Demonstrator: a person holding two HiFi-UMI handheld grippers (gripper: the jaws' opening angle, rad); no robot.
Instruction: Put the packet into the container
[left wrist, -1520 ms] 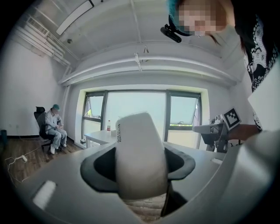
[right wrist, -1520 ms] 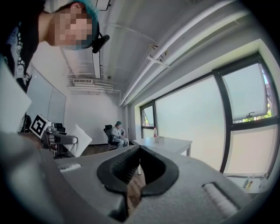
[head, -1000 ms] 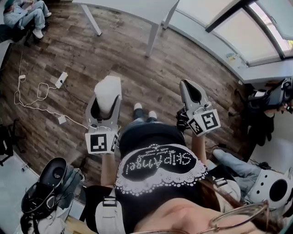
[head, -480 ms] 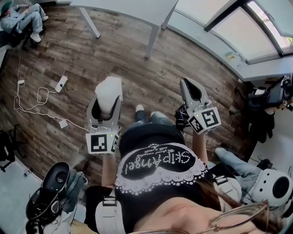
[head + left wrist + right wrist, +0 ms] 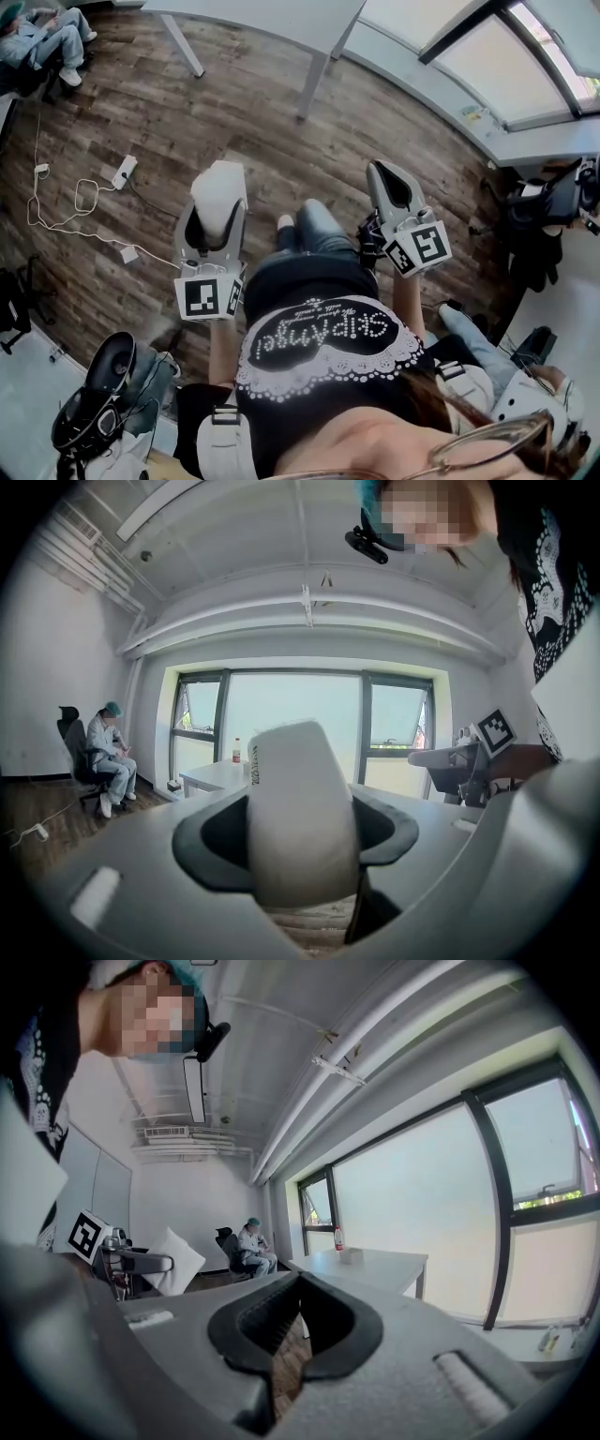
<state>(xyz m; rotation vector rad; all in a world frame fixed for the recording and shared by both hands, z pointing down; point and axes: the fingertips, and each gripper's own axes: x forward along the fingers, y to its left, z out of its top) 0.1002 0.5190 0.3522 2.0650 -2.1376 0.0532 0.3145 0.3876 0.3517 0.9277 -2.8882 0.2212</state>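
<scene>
L gripper (image 5: 216, 217) clamped on white packet (image 5: 220, 186), held btwn jaws (sticks out past tips). R gripper (image 5: 383, 171) closed, empty.

A white table (image 5: 281, 17) stands on wood floor (image 5: 187, 103), power strip (image 5: 123, 171) nearby.

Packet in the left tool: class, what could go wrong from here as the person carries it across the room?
1. The packet sticks out well past the left tool, which grips only its lower part, so it might tilt or slip out while being carried.
2. A loose cable trails over the floor to the person's left. Walking that way while watching the packet could mean a trip.
</scene>
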